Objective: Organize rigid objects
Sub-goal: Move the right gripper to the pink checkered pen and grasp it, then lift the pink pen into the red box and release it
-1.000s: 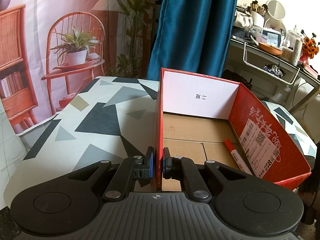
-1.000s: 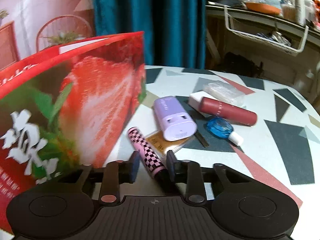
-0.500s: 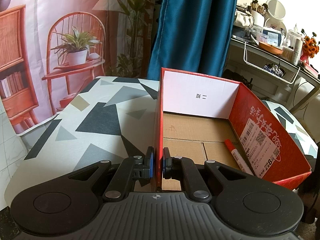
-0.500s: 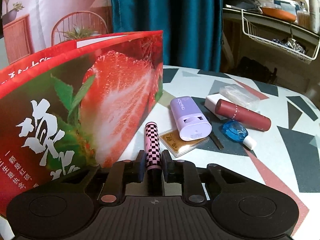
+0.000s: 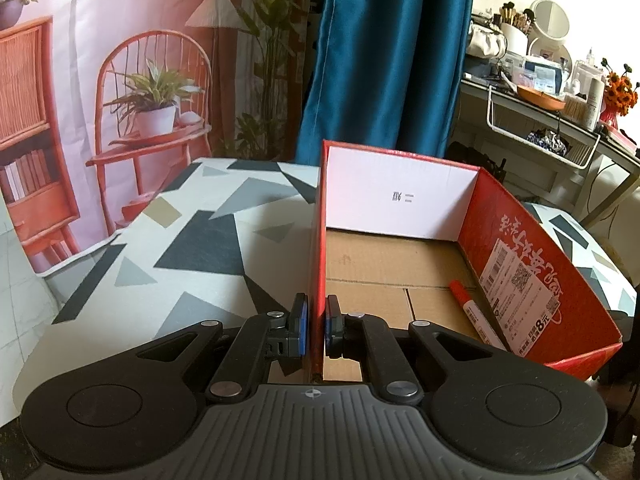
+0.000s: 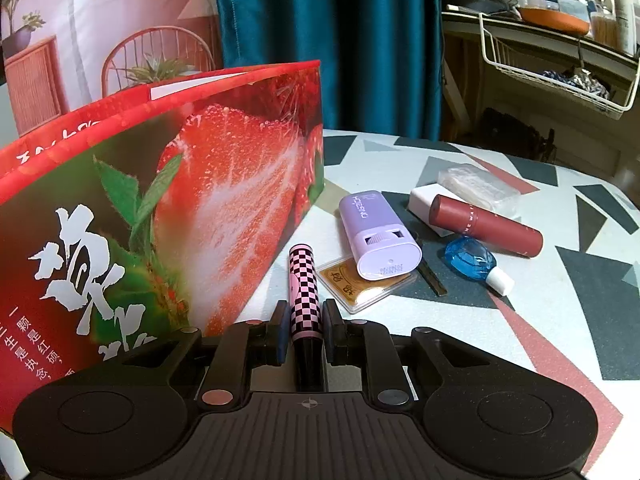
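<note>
Right wrist view: right gripper [image 6: 303,334] clamps pink-and-black checkered tube [image 6: 303,280] just beside red strawberry-print cardboard box [image 6: 168,200]; left gripper [image 5: 315,326] pinches box's side wall [image 5: 319,240] — red-capped marker [image 5: 470,312] already inside; advice: lift tube level, clear rim, hold box steady.

The left gripper [image 5: 316,326] was clamped on the near left wall of the red box [image 5: 592,320], one blue pad [image 5: 303,330] outside and one inside. The box sat open on the patterned counter [image 5: 192,248], with a brown cardboard floor and a white far wall. A red marker [image 5: 474,314] lay on that floor along the right wall, just beside a white label [image 5: 520,292]. A teal curtain [image 5: 392,60] hung behind the box
</note>
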`<action>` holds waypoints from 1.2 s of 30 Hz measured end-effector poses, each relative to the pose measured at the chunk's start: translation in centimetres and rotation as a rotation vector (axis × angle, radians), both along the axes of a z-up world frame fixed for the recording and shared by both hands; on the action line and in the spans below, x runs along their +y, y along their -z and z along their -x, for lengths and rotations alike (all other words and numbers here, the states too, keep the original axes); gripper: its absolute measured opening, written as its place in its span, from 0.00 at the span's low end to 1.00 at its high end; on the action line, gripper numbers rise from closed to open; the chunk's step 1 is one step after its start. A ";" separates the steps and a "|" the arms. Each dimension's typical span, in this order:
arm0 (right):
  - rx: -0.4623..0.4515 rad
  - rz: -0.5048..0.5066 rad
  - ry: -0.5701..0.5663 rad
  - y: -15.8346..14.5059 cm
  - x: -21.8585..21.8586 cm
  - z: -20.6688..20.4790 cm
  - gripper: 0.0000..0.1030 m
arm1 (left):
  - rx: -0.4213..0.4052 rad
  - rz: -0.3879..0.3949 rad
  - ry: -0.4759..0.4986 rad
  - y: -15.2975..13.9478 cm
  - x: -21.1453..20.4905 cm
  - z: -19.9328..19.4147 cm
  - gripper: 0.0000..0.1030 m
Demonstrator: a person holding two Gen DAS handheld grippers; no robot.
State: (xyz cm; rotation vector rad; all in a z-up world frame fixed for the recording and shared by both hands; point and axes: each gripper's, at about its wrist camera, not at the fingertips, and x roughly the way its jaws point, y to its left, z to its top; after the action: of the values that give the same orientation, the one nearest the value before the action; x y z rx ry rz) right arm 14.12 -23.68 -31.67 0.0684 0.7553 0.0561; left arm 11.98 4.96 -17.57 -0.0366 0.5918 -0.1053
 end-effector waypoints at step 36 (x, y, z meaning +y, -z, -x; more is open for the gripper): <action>-0.012 0.043 0.015 -0.6 1.1 0.4 0.14 | -0.004 -0.036 0.015 0.3 -0.3 0.3 0.08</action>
State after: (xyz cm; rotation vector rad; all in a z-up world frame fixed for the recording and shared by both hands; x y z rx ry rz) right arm 13.67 -22.58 -31.08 0.0328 0.7435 0.0265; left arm 11.63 4.64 -17.86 0.0026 0.5901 -0.1091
